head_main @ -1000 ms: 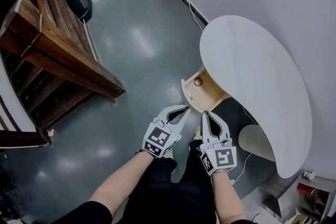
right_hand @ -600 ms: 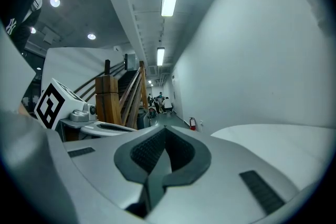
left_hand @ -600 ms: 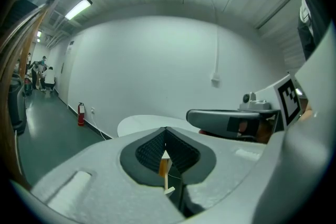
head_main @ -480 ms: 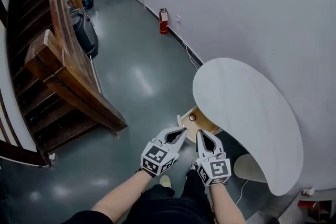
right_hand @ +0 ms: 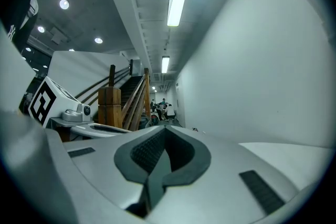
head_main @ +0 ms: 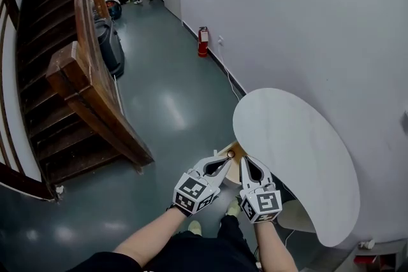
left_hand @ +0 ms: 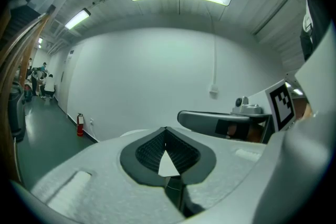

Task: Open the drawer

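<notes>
The drawer (head_main: 238, 150) looks light, stiff and free-sliding, best pulled by its small round knob (head_main: 231, 154); left gripper (head_main: 224, 161) and right gripper (head_main: 245, 162) both have jaws pressed together, empty.

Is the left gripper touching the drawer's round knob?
Apart. In the left gripper view the left gripper holds its shut fingers toward the bare wall, nothing at their tips; the knob shows only in the head view.
</notes>
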Action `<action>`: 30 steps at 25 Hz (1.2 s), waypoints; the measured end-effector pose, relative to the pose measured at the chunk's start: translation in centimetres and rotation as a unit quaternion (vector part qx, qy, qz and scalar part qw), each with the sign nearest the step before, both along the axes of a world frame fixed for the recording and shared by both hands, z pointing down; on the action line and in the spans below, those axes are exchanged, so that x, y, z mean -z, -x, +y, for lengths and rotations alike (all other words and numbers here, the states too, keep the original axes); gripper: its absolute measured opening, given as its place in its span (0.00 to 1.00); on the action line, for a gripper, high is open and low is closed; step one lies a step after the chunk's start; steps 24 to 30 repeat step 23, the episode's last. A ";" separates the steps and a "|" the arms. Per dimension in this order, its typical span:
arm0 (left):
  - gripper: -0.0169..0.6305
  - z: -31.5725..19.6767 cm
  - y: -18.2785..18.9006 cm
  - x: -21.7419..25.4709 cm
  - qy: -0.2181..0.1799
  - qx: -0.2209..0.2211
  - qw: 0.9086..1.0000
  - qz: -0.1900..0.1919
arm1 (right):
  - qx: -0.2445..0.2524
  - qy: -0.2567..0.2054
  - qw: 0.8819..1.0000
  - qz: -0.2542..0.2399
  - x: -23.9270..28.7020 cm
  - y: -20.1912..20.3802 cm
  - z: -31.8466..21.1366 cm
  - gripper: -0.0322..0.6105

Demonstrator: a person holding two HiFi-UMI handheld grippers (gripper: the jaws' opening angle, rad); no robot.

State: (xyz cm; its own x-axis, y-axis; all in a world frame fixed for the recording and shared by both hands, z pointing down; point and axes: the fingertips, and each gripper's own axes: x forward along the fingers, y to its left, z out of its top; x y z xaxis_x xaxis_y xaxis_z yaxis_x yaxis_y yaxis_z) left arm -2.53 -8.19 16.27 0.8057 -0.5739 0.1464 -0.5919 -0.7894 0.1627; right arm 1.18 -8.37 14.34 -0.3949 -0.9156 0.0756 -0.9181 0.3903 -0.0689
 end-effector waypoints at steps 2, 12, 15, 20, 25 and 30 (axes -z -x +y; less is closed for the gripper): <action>0.04 0.0 0.1 0.6 -0.001 0.004 1.000 0.004 | 0.001 -0.001 1.000 -0.003 0.4 -0.1 0.0 0.07; 0.04 0.2 -0.6 2.2 -0.008 0.006 1.000 0.011 | -0.002 -0.010 1.000 -0.008 1.8 -0.8 0.5 0.07; 0.04 0.2 -0.7 2.4 -0.009 0.009 1.000 0.013 | -0.002 -0.012 1.000 -0.009 2.1 -1.0 0.6 0.07; 0.04 0.3 -0.3 2.6 -0.011 0.016 1.000 0.014 | 0.002 -0.015 1.000 -0.010 2.3 -0.4 0.6 0.07; 0.04 0.5 -0.1 2.4 -0.009 0.018 1.000 0.014 | 0.006 -0.015 1.000 -0.008 2.3 0.1 0.9 0.07; 0.04 0.5 -0.1 2.4 -0.009 0.018 1.000 0.014 | 0.006 -0.015 1.000 -0.008 2.3 0.1 0.9 0.07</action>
